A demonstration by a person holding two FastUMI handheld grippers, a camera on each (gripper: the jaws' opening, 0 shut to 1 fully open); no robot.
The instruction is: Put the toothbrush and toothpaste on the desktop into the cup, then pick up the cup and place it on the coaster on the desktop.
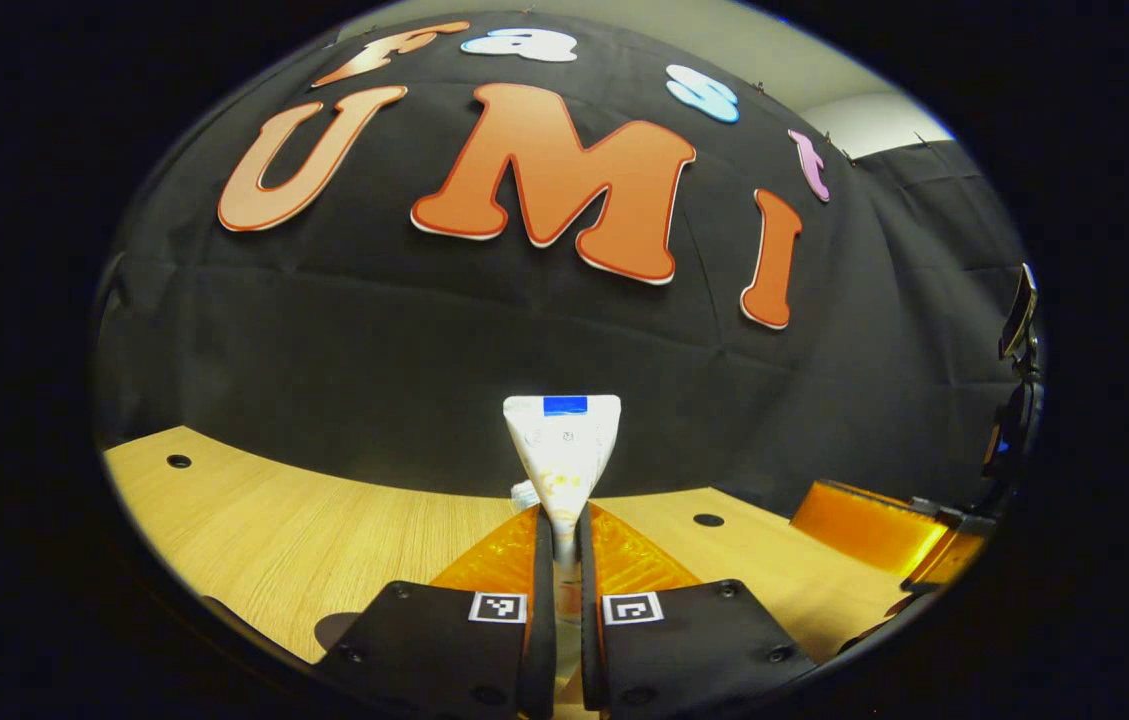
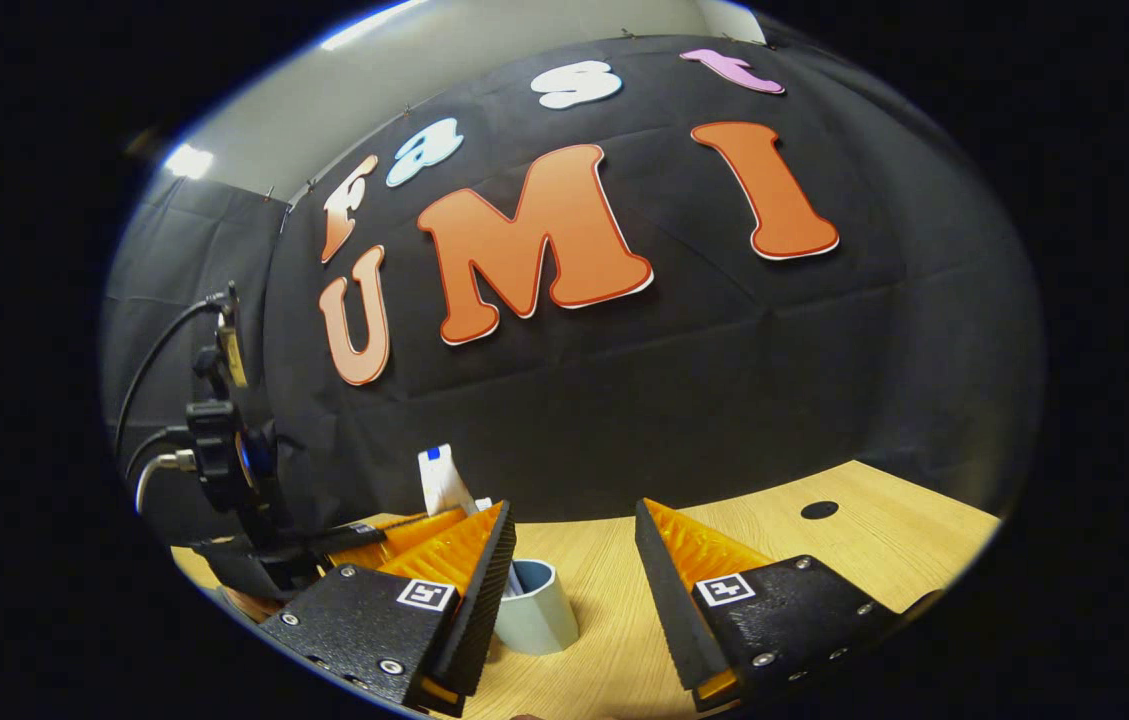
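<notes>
left gripper [image 1: 564, 545] fingers clamp the toothpaste [image 1: 564, 450]; right gripper [image 2: 574, 560] fingers wide apart.

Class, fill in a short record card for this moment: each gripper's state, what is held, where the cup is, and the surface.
left gripper: shut on the toothpaste tube, held upright, crimped end up
right gripper: open, holding nothing
cup: on the wooden desktop, between the right gripper's fingers, nearer its left one
toothbrush: cannot tell
</notes>
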